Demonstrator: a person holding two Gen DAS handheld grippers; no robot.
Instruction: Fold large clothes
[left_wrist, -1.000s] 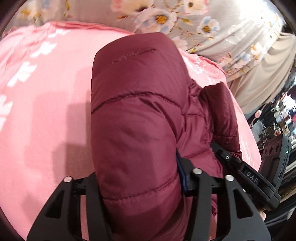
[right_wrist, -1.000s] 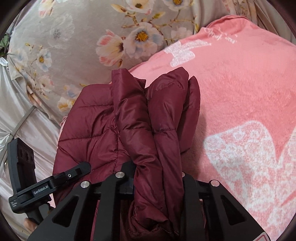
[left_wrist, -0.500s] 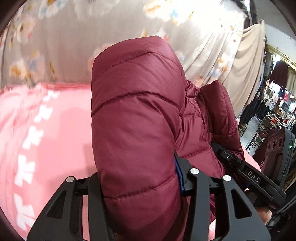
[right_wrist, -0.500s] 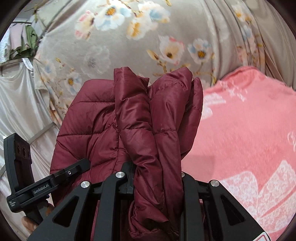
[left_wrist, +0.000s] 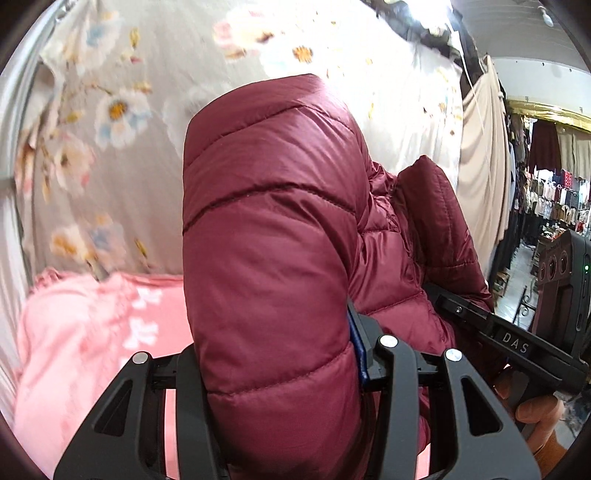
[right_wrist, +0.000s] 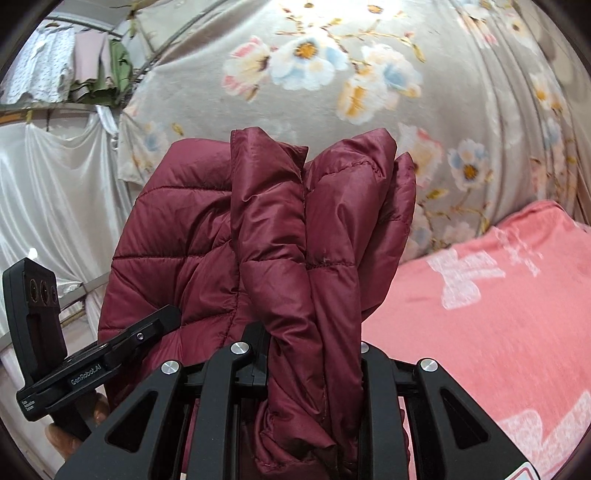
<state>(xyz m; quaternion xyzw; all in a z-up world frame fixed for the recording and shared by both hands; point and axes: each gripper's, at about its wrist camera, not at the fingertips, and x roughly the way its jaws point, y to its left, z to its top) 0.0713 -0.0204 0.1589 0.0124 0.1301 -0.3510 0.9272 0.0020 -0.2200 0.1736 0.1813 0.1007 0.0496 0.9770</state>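
A dark red quilted puffer jacket (left_wrist: 273, 236) is held up off the bed by both grippers. My left gripper (left_wrist: 280, 373) is shut on a thick padded fold of it. My right gripper (right_wrist: 310, 354) is shut on a bunched edge of the jacket (right_wrist: 314, 236), which stands up between the jaws. The right gripper also shows at the right of the left wrist view (left_wrist: 509, 339), against the jacket. The left gripper shows at the lower left of the right wrist view (right_wrist: 88, 365). Both sets of fingertips are hidden by fabric.
A pink blanket with white patterns (right_wrist: 498, 314) covers the bed below; it also shows in the left wrist view (left_wrist: 92, 332). A grey floral sheet (right_wrist: 332, 74) hangs behind. Hanging clothes and shop racks (left_wrist: 546, 199) stand at the far right.
Both grippers have lifted the jacket up from the pink blanket. The views now tilt upward to the floral sheet. The grips on the jacket have not changed.
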